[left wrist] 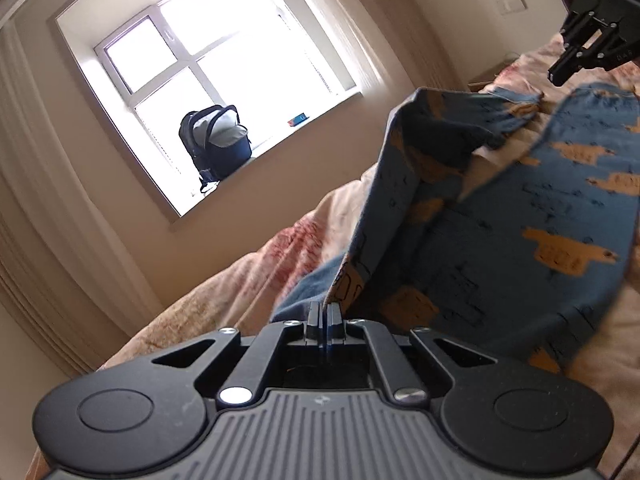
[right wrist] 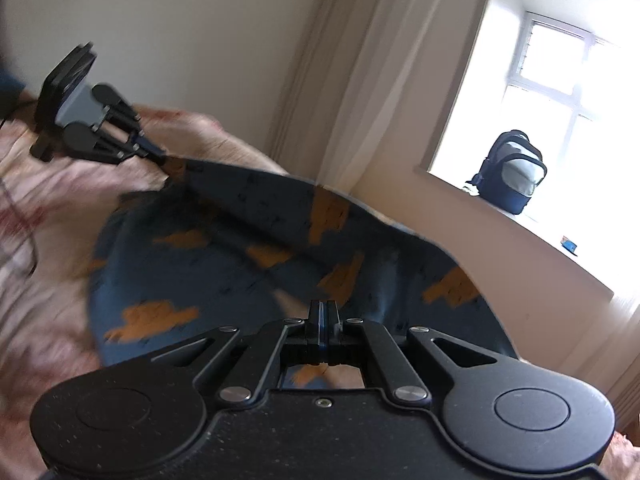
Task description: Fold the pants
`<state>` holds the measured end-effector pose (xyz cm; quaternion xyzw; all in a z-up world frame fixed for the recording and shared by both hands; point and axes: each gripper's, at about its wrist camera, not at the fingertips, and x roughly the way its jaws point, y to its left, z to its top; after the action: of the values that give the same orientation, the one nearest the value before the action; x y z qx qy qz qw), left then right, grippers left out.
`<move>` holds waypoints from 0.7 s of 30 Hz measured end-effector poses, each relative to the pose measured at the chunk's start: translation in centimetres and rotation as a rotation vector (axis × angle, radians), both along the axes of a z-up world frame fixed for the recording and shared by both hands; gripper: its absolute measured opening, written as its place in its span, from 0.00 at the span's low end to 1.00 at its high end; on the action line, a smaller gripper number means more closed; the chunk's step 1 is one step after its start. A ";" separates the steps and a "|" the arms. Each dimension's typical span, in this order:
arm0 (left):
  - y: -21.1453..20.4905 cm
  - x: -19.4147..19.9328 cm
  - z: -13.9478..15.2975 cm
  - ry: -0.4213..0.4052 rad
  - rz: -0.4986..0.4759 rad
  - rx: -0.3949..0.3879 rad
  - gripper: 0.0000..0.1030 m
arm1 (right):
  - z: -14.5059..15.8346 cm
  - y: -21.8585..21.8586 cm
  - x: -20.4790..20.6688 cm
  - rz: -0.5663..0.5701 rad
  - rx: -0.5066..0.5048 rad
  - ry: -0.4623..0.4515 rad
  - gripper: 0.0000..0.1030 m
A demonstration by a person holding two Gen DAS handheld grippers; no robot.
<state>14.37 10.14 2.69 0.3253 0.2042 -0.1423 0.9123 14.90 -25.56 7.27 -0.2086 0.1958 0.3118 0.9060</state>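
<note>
Left wrist view: left gripper (left wrist: 324, 312) clamped on pants (left wrist: 500, 216) edge; right gripper (right wrist: 323, 312) likewise. Pants lifted over bed (left wrist: 248, 280), sagging between grippers. Risk: thin pinch slips, fold collapses.

Blown-out window (left wrist: 224, 80) backlight; motion blur, fisheye bending.

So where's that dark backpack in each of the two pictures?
Left wrist view: the backpack stands on the windowsill, left of centre, above the bed.
Right wrist view: the backpack stands on the same sill, far right, beyond the pants.
Shared landmark: the bright window behind it.
</note>
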 end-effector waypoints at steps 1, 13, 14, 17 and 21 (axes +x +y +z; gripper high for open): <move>0.1 0.2 0.0 0.008 0.008 -0.003 0.01 | -0.3 0.2 -0.1 0.002 -0.015 -0.005 0.00; 0.5 -0.4 -1.7 0.049 0.047 0.009 0.01 | -0.8 6.6 9.6 0.107 -0.339 -0.254 0.61; 0.8 -0.5 -1.7 0.051 0.047 0.008 0.01 | -0.9 7.0 11.0 0.112 -0.362 -0.250 0.60; 1.1 -0.4 -1.9 0.051 0.053 0.003 0.01 | -2.0 8.4 14.0 0.113 -0.473 -0.271 0.55; 1.3 -0.2 -2.0 0.035 0.062 -0.004 0.01 | -3.5 9.1 15.8 0.102 -0.559 -0.296 0.00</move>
<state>14.14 11.48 0.72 0.3147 0.2296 -0.1202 0.9131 30.68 -16.42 3.73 -0.5022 0.1292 0.2571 0.8155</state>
